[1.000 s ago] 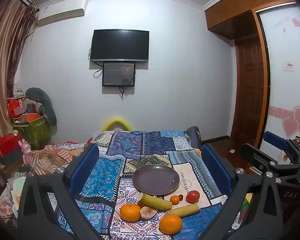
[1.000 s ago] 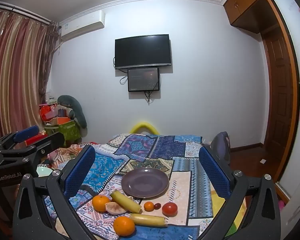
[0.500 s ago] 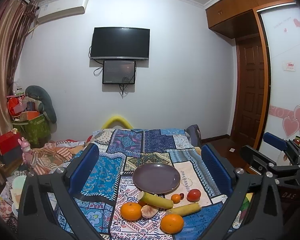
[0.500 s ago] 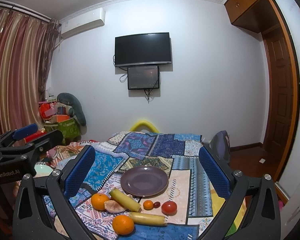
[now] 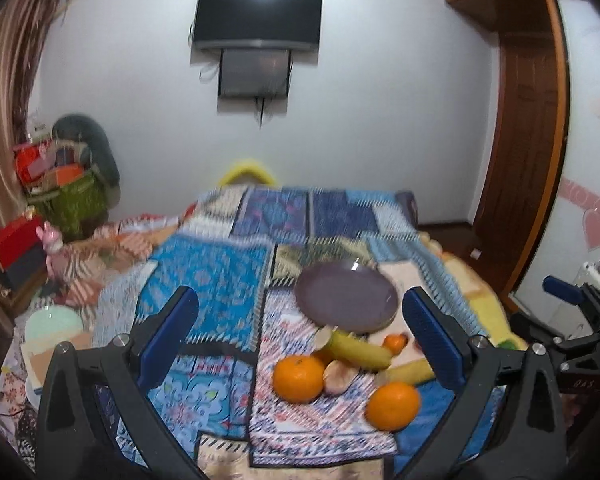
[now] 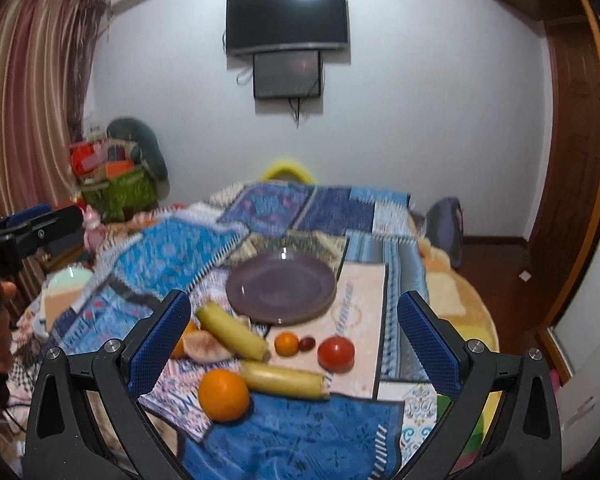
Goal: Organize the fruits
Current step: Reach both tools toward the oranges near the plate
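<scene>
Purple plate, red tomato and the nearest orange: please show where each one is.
purple plate (image 6: 260, 285), right wrist view, bare centre of the dish.
red tomato (image 6: 336, 354), right wrist view, its middle.
nearest orange (image 6: 223, 396), right wrist view, its middle.

A patchwork quilt (image 6: 204, 248) is spread over the bed, beneath a wall-mounted television (image 6: 286, 20) with a smaller screen (image 6: 287, 74) hung just under it. Striped curtains (image 6: 32, 120) are drawn at left, beside what appears to be a green basket (image 6: 120, 194) piled with clutter. A wooden door (image 6: 572, 168) is seen at right.
</scene>
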Tool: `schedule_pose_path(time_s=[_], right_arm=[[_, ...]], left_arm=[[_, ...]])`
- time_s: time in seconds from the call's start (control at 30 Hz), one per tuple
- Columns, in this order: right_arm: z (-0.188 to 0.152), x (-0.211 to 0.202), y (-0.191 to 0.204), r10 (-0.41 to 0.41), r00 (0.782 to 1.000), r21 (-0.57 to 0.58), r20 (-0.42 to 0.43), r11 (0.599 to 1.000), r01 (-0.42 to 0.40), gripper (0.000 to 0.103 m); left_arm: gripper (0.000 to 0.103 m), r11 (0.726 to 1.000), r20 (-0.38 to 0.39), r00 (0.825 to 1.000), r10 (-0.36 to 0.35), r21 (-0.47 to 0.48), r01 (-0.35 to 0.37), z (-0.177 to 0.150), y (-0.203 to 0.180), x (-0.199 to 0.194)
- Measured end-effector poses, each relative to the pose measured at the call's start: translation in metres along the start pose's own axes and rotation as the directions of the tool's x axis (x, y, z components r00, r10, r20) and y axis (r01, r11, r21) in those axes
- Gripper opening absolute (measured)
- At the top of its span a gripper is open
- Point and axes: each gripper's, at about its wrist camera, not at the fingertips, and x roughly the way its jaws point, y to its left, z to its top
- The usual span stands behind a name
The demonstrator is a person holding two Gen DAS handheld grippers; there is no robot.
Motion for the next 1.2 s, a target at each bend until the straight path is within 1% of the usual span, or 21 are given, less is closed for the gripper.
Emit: schedule_pose_path(time_s=[0.07,0.2,0.23,0.3,0.37,0.4,0.47,0.53,0.57,0.63,0.87,0.9,0.93,0.97,1.0,1.03,1.1,1.2], right_arm=[[-0.006,0.008,-0.001,0.007,0.999,-0.007,-0.04,1.0,-0.008,0.103],[-0.015,0.025,-0.001,0.065,0.989,0.01,-0.134,0.998,-0.065,0.102],[-0.018,0.03,0.0,0.076,0.985,0.015,-0.152,0.997,-0.075,0.1],[-0.024,0.043,0.003,0.098,0.975,0.023,-0.197,0.995,-0.096,0.095],[-0.031,0.056,0.005,0.126,0.959,0.039,-0.256,0.992,-0.119,0.085],[-0.036,0.063,0.007,0.151,0.947,0.057,-0.285,0.988,-0.14,0.083],[-0.044,0.073,0.01,0.18,0.927,0.086,-0.331,0.983,-0.16,0.082],[-0.051,0.08,0.014,0.19,0.914,0.093,-0.359,0.981,-0.168,0.082],[-0.056,0.084,0.017,0.199,0.904,0.095,-0.378,0.98,-0.176,0.082],[-0.06,0.088,0.021,0.205,0.894,0.092,-0.399,0.979,-0.184,0.082],[-0.073,0.113,0.039,0.247,0.843,0.109,-0.478,0.969,-0.222,0.081],[-0.074,0.116,0.041,0.25,0.837,0.109,-0.487,0.968,-0.227,0.079],[-0.076,0.118,0.042,0.255,0.833,0.109,-0.492,0.967,-0.231,0.071],[-0.078,0.122,0.044,0.262,0.822,0.11,-0.505,0.964,-0.24,0.063],[-0.079,0.124,0.044,0.262,0.818,0.11,-0.512,0.964,-0.24,0.06],[-0.079,0.125,0.044,0.257,0.82,0.106,-0.512,0.966,-0.236,0.056],[-0.077,0.124,0.042,0.267,0.818,0.116,-0.509,0.963,-0.242,0.056],[-0.074,0.122,0.038,0.282,0.822,0.142,-0.494,0.96,-0.243,0.056]], left_arm=[[0.103,1.0,-0.052,0.999,0.013,-0.007,-0.013,-0.006,0.013,0.013],[0.094,0.999,-0.128,0.991,0.033,-0.016,-0.035,-0.018,0.031,0.034],[0.09,0.999,-0.145,0.989,0.037,-0.016,-0.039,-0.02,0.034,0.039],[0.087,0.999,-0.197,0.98,0.039,-0.014,-0.042,-0.028,0.043,0.053],[0.087,0.999,-0.231,0.972,0.035,-0.016,-0.04,-0.035,0.05,0.061],[0.085,0.999,-0.245,0.969,0.034,-0.013,-0.038,-0.038,0.052,0.065],[0.085,0.999,-0.268,0.963,0.032,-0.004,-0.034,-0.043,0.055,0.071],[0.085,1.0,-0.3,0.954,0.018,0.003,-0.018,-0.05,0.059,0.078],[0.085,1.0,-0.311,0.95,0.013,0.003,-0.012,-0.052,0.059,0.08],[0.085,1.0,-0.34,0.94,-0.001,-0.005,-0.001,-0.059,0.061,0.087],[0.085,0.999,-0.429,0.902,-0.042,-0.032,0.031,-0.078,0.063,0.112],[0.085,0.999,-0.443,0.895,-0.049,-0.033,0.038,-0.08,0.062,0.116],[0.085,0.998,-0.456,0.888,-0.056,-0.033,0.046,-0.083,0.061,0.12],[0.085,0.998,-0.464,0.884,-0.059,-0.033,0.05,-0.084,0.061,0.122],[0.085,0.998,-0.477,0.877,-0.065,-0.032,0.057,-0.085,0.06,0.127],[0.085,0.998,-0.482,0.874,-0.069,-0.033,0.061,-0.086,0.059,0.129],[0.085,0.997,-0.496,0.864,-0.083,-0.035,0.075,-0.087,0.056,0.136],[0.085,0.995,-0.512,0.853,-0.096,-0.032,0.093,-0.088,0.049,0.147]])
